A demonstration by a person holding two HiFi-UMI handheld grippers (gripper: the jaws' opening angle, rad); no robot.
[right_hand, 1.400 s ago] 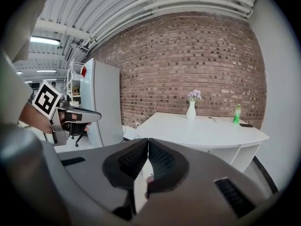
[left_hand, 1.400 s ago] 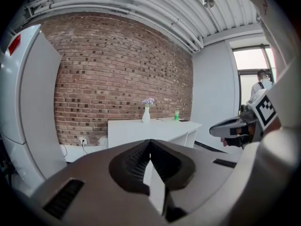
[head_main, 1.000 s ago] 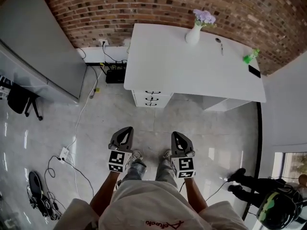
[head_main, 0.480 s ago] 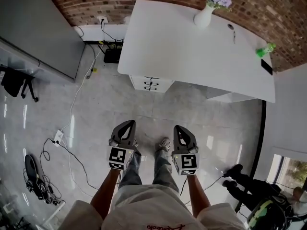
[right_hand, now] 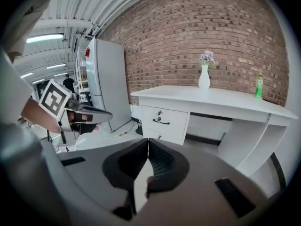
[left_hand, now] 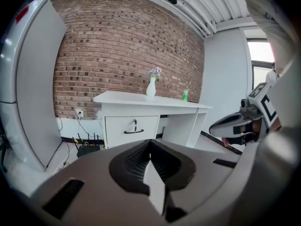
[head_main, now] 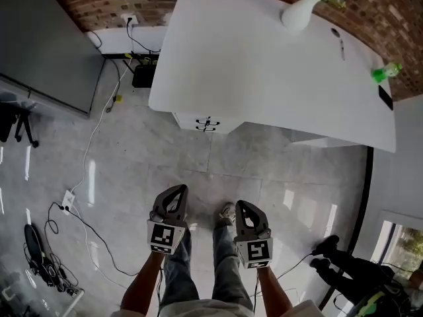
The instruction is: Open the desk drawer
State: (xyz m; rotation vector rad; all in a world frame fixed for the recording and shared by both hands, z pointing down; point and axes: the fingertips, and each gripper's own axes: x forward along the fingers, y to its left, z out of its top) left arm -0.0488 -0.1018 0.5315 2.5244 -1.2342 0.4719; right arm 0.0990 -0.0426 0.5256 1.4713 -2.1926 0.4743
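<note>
Standing well back from the desk (head_main: 264, 78), the person held both grippers side by side, pointing toward it. The left gripper (head_main: 175, 191) had its jaws clenched together on nothing, and so did the right gripper (head_main: 242, 206). The drawer (head_main: 206, 123) sat shut under the desk's left end, front facing the person, its long axis level along the desk's front edge. A dark handle (left_hand: 134, 131) lay across its middle.

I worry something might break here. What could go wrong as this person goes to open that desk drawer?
The left gripper and right gripper are both shut; they must open before the drawer handle fits between. A hard tug might wobble the vase on the desk.
</note>
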